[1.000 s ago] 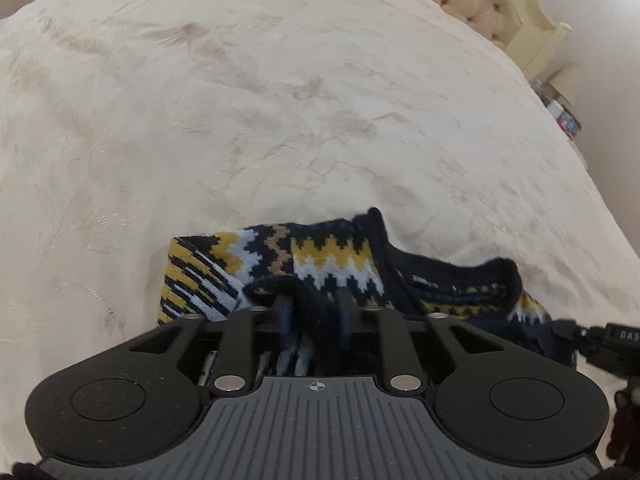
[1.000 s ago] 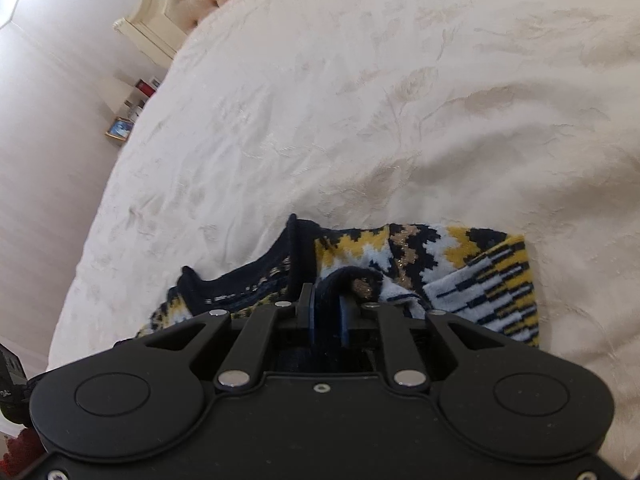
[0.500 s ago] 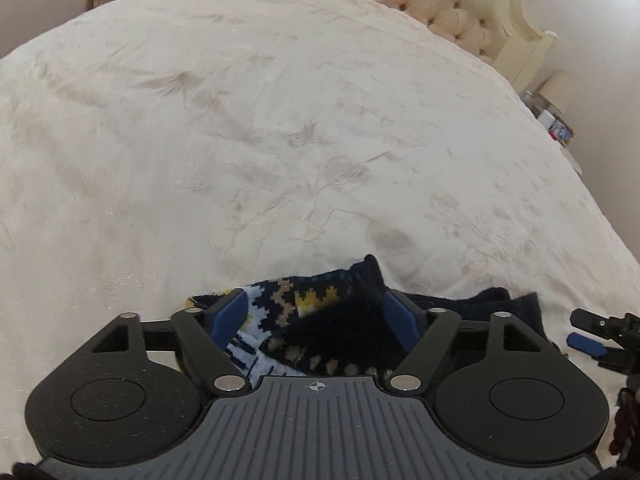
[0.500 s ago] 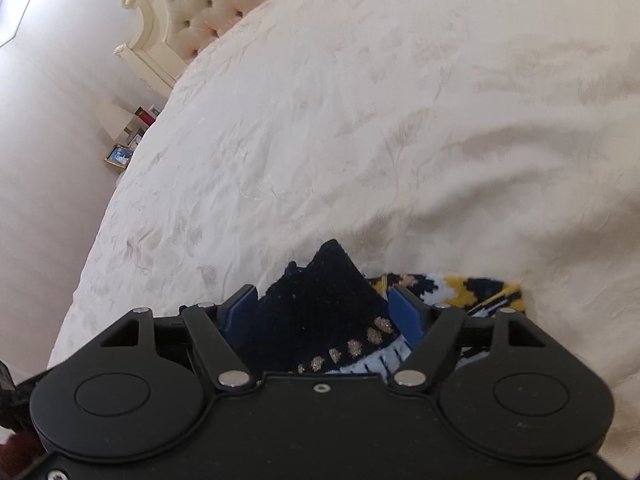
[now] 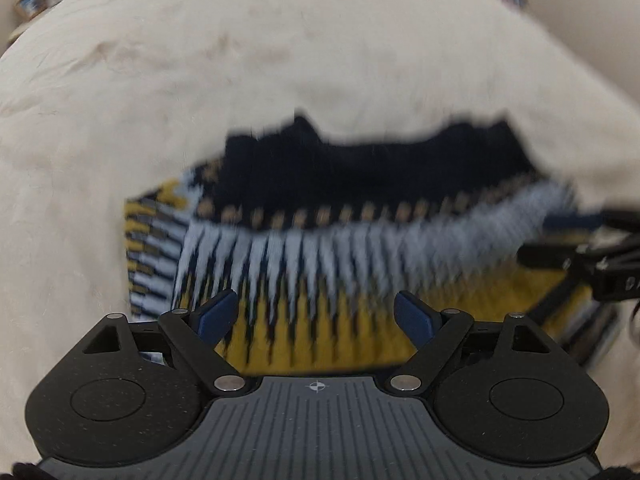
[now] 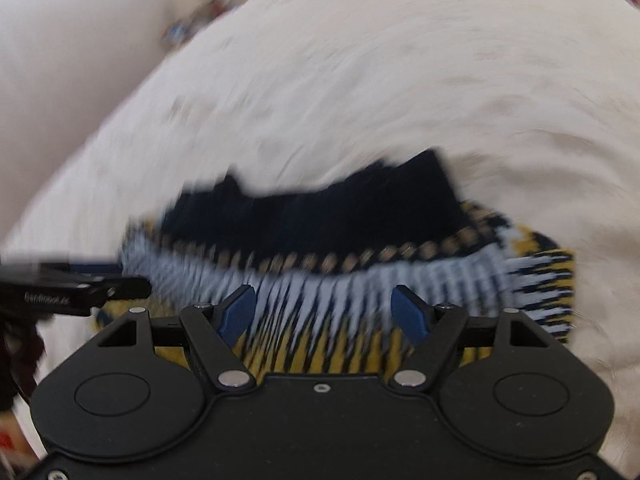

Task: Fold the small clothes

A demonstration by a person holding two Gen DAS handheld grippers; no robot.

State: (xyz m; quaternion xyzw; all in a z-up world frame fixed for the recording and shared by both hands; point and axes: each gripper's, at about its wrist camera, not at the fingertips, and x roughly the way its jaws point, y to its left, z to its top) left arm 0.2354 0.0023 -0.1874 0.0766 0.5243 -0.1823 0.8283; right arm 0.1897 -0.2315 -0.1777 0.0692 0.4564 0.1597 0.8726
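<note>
In the left wrist view, the left gripper point(image 5: 315, 314) hangs over a small knitted sweater point(image 5: 340, 240) that lies on a cream bedspread point(image 5: 240, 80). Its 2 blue fingertips point(image 5: 216, 314) stand wide apart, having just been opening, and nothing is clamped between them; the yellow part of the knit shows in the gap below them. The sweater is spread crosswise, with a dark navy band on its far side, a row of tan marks under that, then white zigzags and yellow nearest the camera. A striped part sticks out at the picture's left. The other gripper's black body reaches in at the right edge, over the sweater's end. The whole picture is smeared by motion.

In the right wrist view, the right gripper point(image 6: 325, 312) also has its 2 blue pads point(image 6: 410, 312) spread, with no cloth pinched; the jaws have just been opening. The same sweater point(image 6: 340, 232) lies just ahead on the bedspread point(image 6: 400, 80), navy band farthest, yellow closest. The left gripper's black body enters from the left edge, beside the sweater's end. This picture is blurred as well.
</note>
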